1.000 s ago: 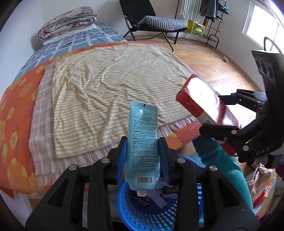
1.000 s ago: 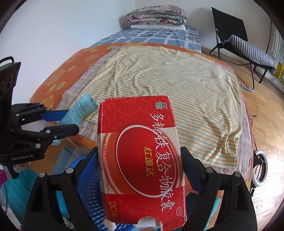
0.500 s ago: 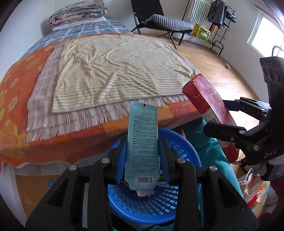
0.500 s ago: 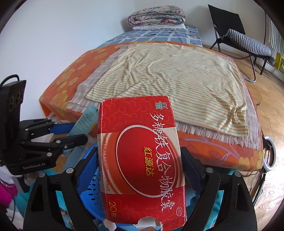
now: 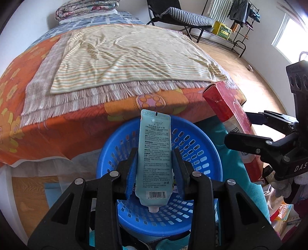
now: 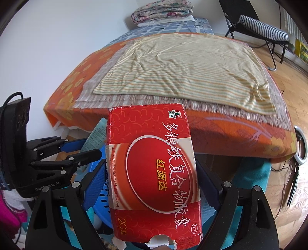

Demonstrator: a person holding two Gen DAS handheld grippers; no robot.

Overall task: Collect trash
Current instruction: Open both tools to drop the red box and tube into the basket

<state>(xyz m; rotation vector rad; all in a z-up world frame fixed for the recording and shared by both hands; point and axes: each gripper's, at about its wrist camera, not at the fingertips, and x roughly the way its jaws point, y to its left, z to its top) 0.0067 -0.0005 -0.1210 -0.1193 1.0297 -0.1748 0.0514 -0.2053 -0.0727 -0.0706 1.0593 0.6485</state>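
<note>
My left gripper [image 5: 154,159] is shut on a pale blue hand cream tube [image 5: 155,152], held upright with its cap end down, over a round blue slotted basket [image 5: 200,142] on the floor by the bed. My right gripper [image 6: 152,173] is shut on a flat red medicine box [image 6: 154,173] with white Chinese lettering. In the left wrist view the right gripper [image 5: 248,125] holds the red box [image 5: 229,109] just right of the basket rim. In the right wrist view the left gripper [image 6: 92,148] and tube [image 6: 96,134] show at the left, above the basket [image 6: 100,184].
A bed with an orange flowered sheet [image 5: 57,127] and a striped fringed blanket [image 5: 127,57] fills the view ahead. A folded quilt [image 5: 86,9] lies at the far end. A black chair [image 5: 182,17] and a rack [image 5: 236,25] stand on the wooden floor. Teal cloth [image 5: 231,169] and clutter lie beside the basket.
Both grippers have drawn back from over the bed and dropped down. The blue basket, mostly hidden before, now lies fully under the tube. Both grips are unchanged.
</note>
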